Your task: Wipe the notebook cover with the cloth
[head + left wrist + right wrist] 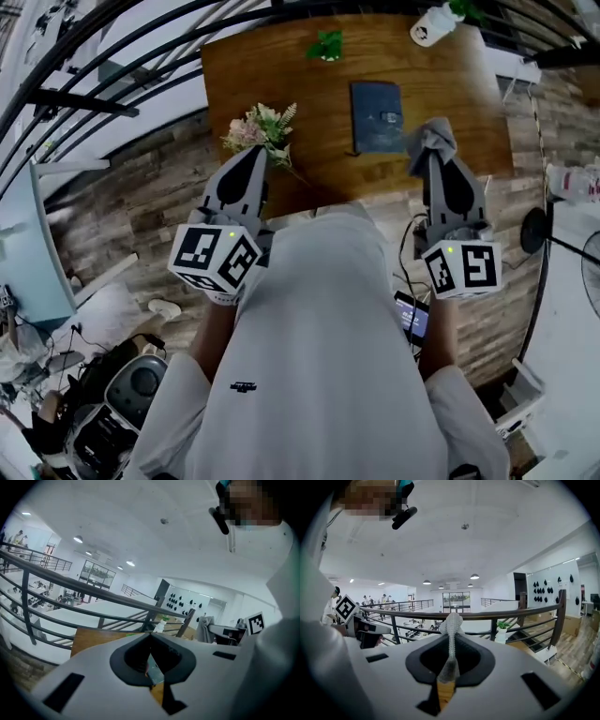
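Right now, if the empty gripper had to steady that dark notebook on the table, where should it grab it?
Probably its left long edge, coming in from the left with the left gripper. The notebook lies flat with its clasp toward the right edge, and the right gripper, shut on the cloth, is at that side. Lying flat, it offers only thin edges.
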